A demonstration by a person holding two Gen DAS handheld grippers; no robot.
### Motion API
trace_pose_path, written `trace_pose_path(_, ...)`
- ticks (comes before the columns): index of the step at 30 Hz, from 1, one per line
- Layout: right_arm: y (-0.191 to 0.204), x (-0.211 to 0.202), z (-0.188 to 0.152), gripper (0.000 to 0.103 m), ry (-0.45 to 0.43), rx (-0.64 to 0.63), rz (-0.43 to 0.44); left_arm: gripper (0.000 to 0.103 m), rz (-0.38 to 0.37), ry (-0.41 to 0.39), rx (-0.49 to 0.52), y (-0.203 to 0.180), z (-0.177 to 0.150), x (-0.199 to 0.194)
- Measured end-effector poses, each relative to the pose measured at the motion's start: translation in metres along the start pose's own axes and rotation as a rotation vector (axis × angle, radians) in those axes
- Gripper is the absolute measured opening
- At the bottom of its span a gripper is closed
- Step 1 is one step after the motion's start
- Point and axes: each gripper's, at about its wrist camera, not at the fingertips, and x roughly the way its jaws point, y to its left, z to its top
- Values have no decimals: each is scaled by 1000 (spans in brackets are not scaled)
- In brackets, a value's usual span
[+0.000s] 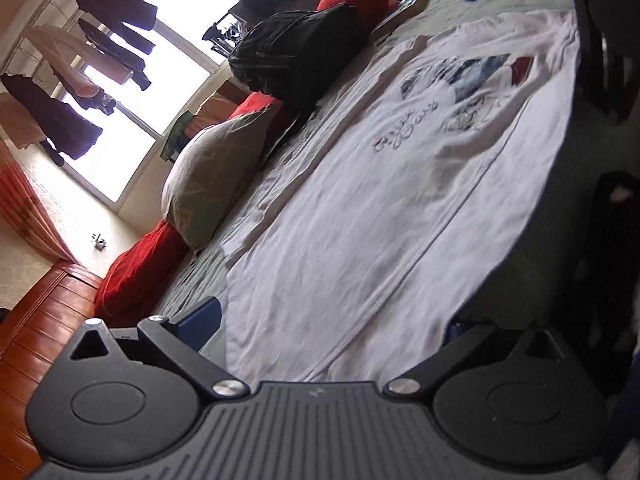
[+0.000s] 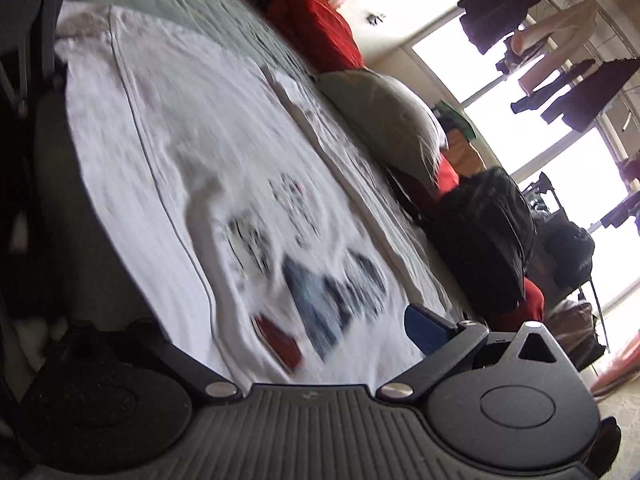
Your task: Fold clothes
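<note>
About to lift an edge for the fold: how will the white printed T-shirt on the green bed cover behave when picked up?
The white printed T-shirt will probably be floppy: thin, wrinkled cloth lying flat on the green bed cover. It looks light, so it should lift easily, and unheld parts will likely sag and drag.

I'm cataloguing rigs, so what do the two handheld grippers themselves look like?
Both match. The left gripper and right gripper have a black ribbed body, round black discs at each side, black link arms on silver pivot bolts, and blue fingers. No cables, sleeves or hands show.
</note>
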Motion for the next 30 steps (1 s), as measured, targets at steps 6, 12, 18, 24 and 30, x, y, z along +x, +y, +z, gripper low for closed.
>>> trace_pose_path(6,-3,2,-2,103,-3,33,-18,102,36,-14,35,-6,10,4)
trace_pose_path(12,9,5,11,103,-41,-5,-26,103,49,-44,48,-12,14,10)
trace_pose_path(18,-7,7,-15,103,1,24,-119,103,109,-28,43,-5,2,12)
trace_pose_path(24,-1,3,-11,103,-58,4,-265,103,181,-73,39,-2,10,9)
trace_pose_path(30,-14,3,-5,103,-98,20,-348,103,233,-103,-19,14,18,11)
